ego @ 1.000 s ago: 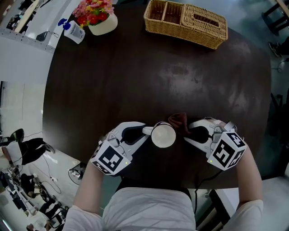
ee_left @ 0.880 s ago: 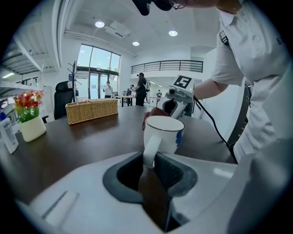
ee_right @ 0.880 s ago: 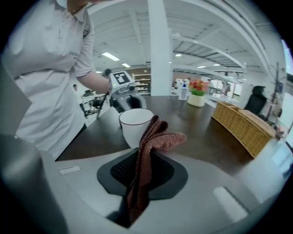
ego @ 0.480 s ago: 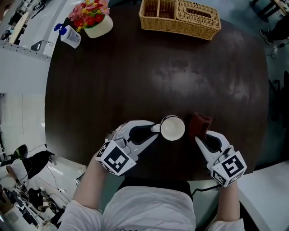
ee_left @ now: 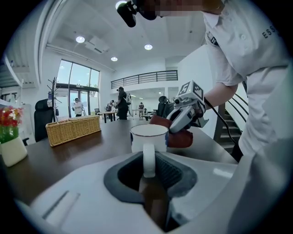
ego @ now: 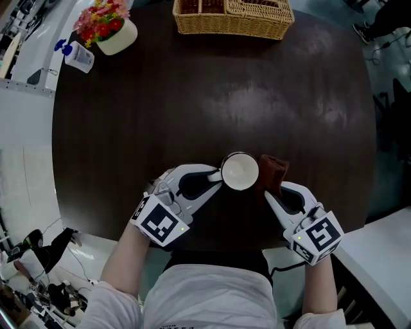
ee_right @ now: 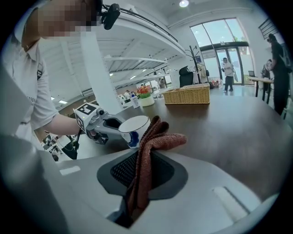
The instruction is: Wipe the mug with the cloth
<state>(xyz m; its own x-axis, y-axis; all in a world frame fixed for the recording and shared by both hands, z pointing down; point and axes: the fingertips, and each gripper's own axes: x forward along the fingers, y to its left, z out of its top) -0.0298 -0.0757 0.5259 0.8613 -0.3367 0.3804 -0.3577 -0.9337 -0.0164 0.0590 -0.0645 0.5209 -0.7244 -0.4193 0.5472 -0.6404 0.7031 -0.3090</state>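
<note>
Holding the mug by its handle, your left gripper has its jaws shut on that white loop. Do you see the same from your side?

— I do. In your left gripper view the handle stands upright between the two dark pads, and the mug itself is upright with its mouth open to the ceiling. You have it at the near edge of the dark counter, straight in front of your body. Whether its base rests on the wood, I cannot tell.

— And your right gripper?

— Your right jaws are pinched tight on the cloth, a rust-red one. It rises out of the jaws in a folded bunch, and its top flops forward. From above, the cloth lies against the mug's right side, between the mug and your right gripper.

— What else is on the counter with you?

— A wicker basket sits at the far edge, well apart from your hands. A pot of flowers stands at the far left, with a small bottle beside it.
</note>
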